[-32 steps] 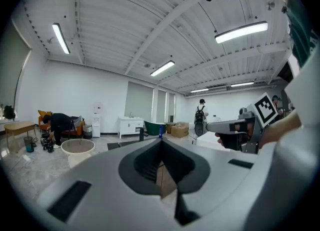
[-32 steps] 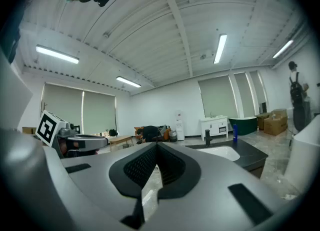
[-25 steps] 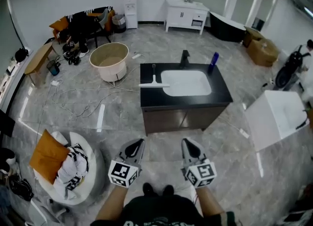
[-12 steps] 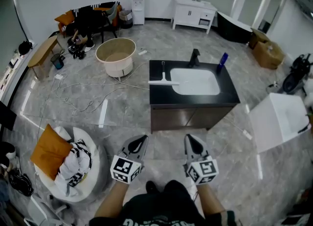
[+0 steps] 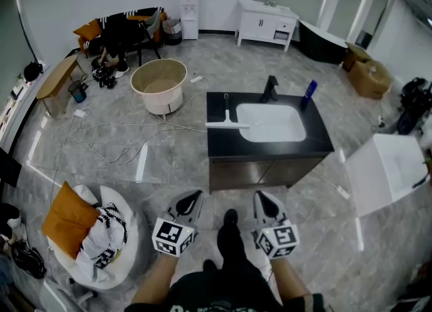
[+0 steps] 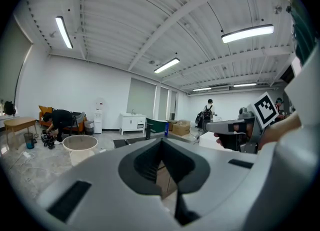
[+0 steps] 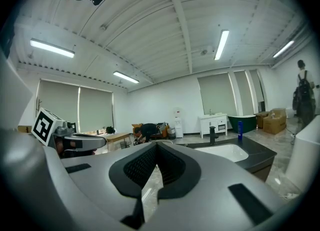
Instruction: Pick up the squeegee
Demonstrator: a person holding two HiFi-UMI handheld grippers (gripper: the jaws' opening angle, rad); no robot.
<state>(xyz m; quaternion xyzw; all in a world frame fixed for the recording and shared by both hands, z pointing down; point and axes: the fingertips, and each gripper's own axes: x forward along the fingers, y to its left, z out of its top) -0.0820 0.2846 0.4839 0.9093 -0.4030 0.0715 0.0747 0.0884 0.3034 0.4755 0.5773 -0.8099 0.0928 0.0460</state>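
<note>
Counter with squeegee has drawn nearer, floor open before its edge.

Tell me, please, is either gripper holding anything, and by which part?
Nothing is held. The left gripper and right gripper both have their jaws together and empty; the squeegee lies untouched on the counter beside the sink.

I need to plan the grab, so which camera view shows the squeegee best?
The head view: the squeegee lies whole on the black counter, left of the white basin, blade and handle both clear. Both gripper views look low across the counter, and I cannot make the squeegee out in either.
</note>
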